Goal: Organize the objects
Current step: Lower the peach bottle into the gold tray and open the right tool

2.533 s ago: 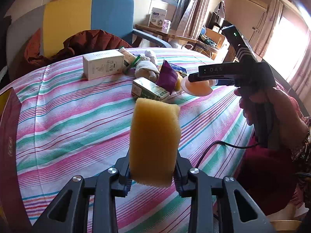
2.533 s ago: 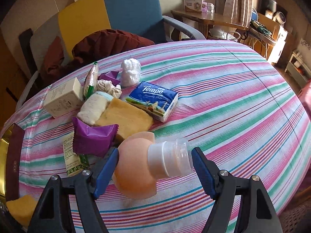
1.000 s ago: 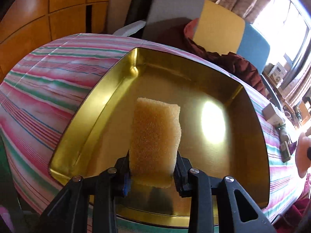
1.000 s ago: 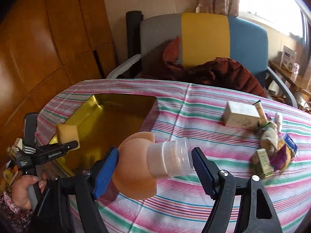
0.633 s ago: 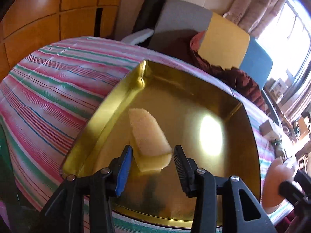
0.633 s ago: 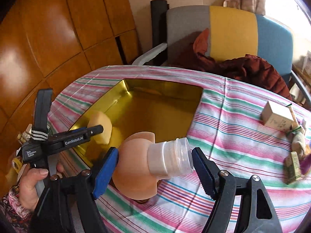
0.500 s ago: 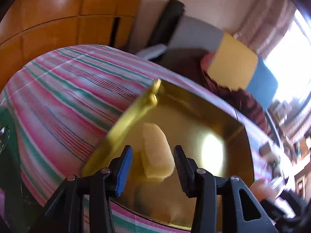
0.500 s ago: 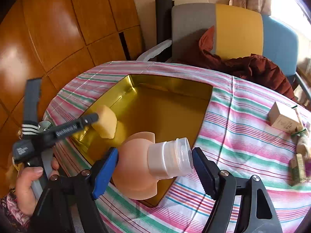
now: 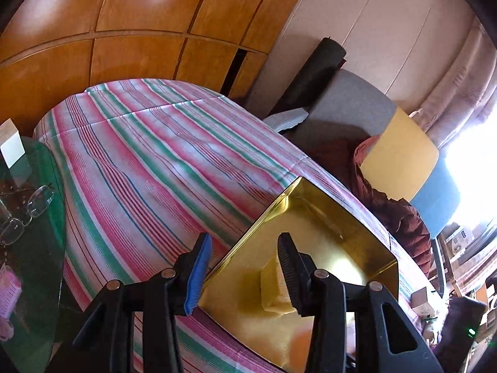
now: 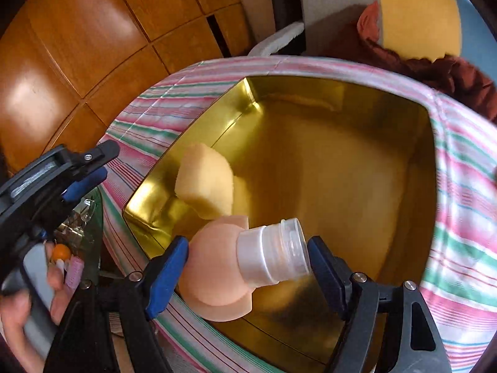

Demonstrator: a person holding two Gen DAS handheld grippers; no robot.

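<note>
Two grippers show here, each with its fingers at the near edge of its own view: the right gripper (image 10: 247,264) has its blue-padded and black fingers (image 10: 164,275) clamped on a peach-coloured bottle (image 10: 217,267), which lies crosswise between them with its clear plastic cap (image 10: 273,253) pointing toward the black finger, while the left gripper (image 9: 245,267) has its fingers (image 9: 198,272) spread apart with nothing between them. Just beyond the right gripper's fingers, and under the bottle, lies the gold tray (image 10: 341,168), a shallow shiny tin resting on the striped cloth of the desk (image 10: 462,205). Ahead of the bottle and toward the blue-padded side, a yellow sponge (image 10: 205,185) sits inside the tray, close to its near corner wall and tilted up on one edge. In the left wrist view the same sponge (image 9: 273,286) shows partly behind the black finger, well inside the tray (image 9: 313,223) and clear of the gap between the fingers; the blue-padded finger hangs outside the tray rim, over the striped cloth (image 9: 149,168). In the right wrist view the left gripper (image 10: 90,168) appears off to the blue-padded side, held in a hand (image 10: 28,307), its tips outside the tray edge. Beyond that side stands a glass table (image 9: 34,239) with a pair of spectacles (image 9: 26,214) on it. Farther off, past the desk, stand a grey, yellow and blue chair (image 9: 397,155) with dark red cloth (image 9: 400,217) draped on it, and wooden wall panels (image 9: 130,31)
</note>
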